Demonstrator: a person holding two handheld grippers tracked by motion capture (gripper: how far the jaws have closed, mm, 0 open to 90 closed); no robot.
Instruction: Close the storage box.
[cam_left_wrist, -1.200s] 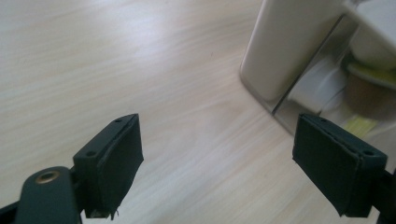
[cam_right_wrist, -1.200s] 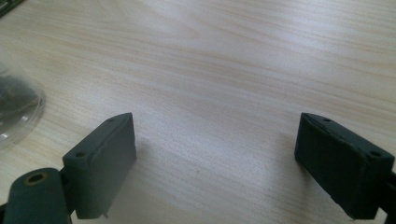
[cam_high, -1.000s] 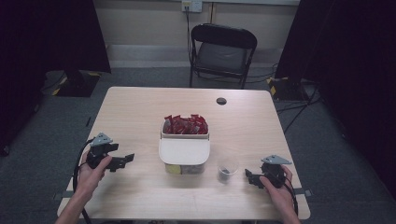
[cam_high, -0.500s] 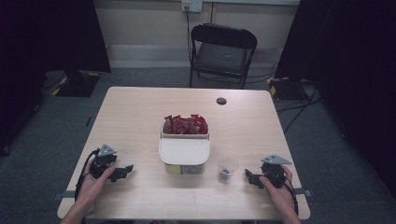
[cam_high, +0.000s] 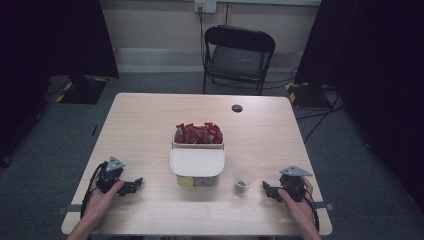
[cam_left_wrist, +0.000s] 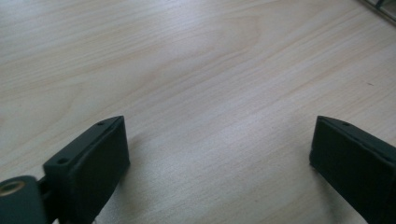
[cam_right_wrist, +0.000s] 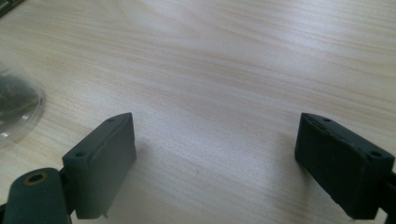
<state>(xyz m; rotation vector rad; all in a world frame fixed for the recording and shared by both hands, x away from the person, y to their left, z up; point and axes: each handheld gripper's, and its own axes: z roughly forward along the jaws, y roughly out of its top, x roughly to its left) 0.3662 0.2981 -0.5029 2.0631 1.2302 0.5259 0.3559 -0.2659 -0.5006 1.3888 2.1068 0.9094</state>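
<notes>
My left gripper rests low on the wooden table near its front left, held by a hand. Its jaws have just been opening and now stand wide apart over bare wood, with nothing between them. At the front right my right gripper is open too, also over bare wood. A small clear cup stands just left of it, and its rim shows at the left edge of the right gripper view. A white box sits mid-table, with red packets in its far half.
A small black round thing lies on the table's far side. A black folding chair stands behind the table. Dark curtains hang on both sides, and cables run over the grey floor at the right.
My left hand has sunk toward the table's near edge and settled on the tabletop. The right hand and the cup have kept still.
</notes>
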